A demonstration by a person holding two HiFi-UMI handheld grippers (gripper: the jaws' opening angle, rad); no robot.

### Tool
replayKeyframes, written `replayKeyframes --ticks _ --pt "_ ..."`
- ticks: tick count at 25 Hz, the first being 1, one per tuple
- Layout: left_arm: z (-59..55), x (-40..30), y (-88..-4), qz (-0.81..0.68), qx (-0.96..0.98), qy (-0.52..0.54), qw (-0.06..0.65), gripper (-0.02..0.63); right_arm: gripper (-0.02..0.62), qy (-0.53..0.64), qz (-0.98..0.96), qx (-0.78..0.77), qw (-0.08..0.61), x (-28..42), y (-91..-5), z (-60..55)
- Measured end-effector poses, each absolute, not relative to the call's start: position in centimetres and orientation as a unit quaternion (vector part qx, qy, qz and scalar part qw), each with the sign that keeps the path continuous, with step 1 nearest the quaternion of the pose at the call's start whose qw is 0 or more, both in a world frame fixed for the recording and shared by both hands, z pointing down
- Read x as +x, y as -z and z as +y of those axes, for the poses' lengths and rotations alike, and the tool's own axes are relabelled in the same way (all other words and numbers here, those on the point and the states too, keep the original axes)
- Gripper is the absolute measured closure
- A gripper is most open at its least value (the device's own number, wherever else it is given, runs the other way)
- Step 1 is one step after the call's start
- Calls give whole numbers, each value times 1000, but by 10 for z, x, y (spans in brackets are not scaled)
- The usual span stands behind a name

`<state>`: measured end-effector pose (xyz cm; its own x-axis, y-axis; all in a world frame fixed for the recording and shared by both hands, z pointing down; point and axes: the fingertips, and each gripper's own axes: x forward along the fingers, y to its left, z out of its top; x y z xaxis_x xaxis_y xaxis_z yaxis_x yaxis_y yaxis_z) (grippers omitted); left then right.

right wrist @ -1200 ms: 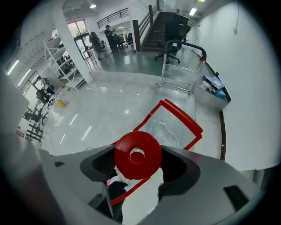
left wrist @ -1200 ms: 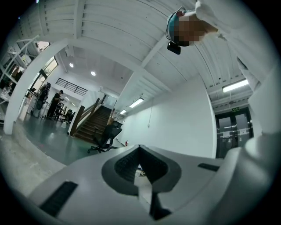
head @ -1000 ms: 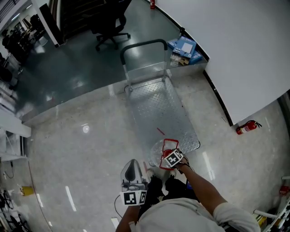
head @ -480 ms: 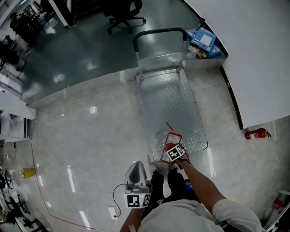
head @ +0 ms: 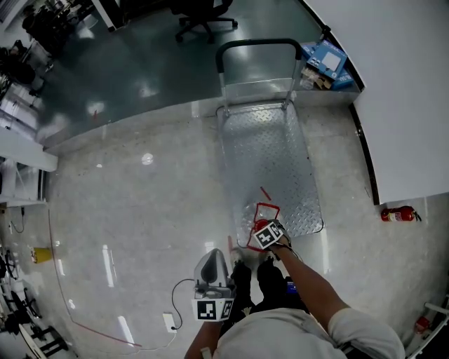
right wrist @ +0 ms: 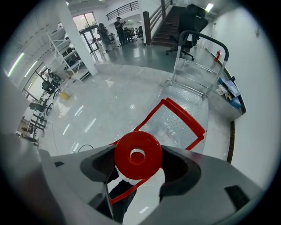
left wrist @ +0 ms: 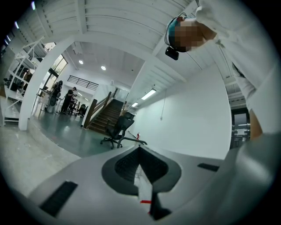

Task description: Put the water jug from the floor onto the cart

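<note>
A clear water jug (head: 254, 217) with a red cap (right wrist: 138, 154) and a red frame handle (right wrist: 175, 115) hangs at the near left corner of the metal cart (head: 270, 158). My right gripper (head: 262, 226) is shut on the jug's neck just under the cap; in the right gripper view its jaws stand on either side of the cap. I cannot tell whether the jug's base rests on the cart deck. My left gripper (head: 212, 255) is held near the person's body, left of the jug. It points out into the room, its jaws shut and empty (left wrist: 140, 173).
The cart's push handle (head: 256, 48) is at its far end. Blue boxes (head: 326, 59) lie by a white wall (head: 400, 84) on the right, with a fire extinguisher (head: 398, 213) at its foot. An office chair (head: 203, 17) stands beyond. A cable and plug (head: 168, 321) lie on the floor.
The head view has shifted, so the cart shows fuller. The jug in my right gripper has edged slightly farther over the cart's near end. The left gripper stays by the body.
</note>
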<state>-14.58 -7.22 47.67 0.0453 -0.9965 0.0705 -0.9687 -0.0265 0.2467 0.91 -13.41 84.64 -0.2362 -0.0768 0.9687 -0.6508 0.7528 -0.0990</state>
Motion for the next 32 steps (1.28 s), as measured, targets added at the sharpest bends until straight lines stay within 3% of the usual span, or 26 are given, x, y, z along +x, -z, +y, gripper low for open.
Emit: replayKeyframes --ticks 5,10,11,13,14,17,20,32 --pt "-77 -146 -470 -688 714 68 112 603 290 -225 -767 244 550 7 -821 -137" --pt "-79 -142 -455 -683 719 79 99 603 292 -210 -813 286 462 2 -742 -158" --pt "-80 -140 -450 -681 721 82 94 603 313 -200 -827 311 423 5 -714 -165" --pt "-81 -136 -437 -676 726 89 84 603 504 -157 -859 370 317 14 -641 -180" --pt "-81 -134 -429 -674 729 92 78 603 552 -129 -872 391 264 19 -603 -183" --pt "-78 -127 -410 -667 735 102 63 603 583 -80 -895 416 141 36 -508 -170" --pt "-78 -114 -398 -655 745 111 51 603 583 -69 -897 430 75 53 -453 -151" --pt "-79 -74 -404 -619 775 108 65 603 583 -80 -895 435 62 77 -454 -123"
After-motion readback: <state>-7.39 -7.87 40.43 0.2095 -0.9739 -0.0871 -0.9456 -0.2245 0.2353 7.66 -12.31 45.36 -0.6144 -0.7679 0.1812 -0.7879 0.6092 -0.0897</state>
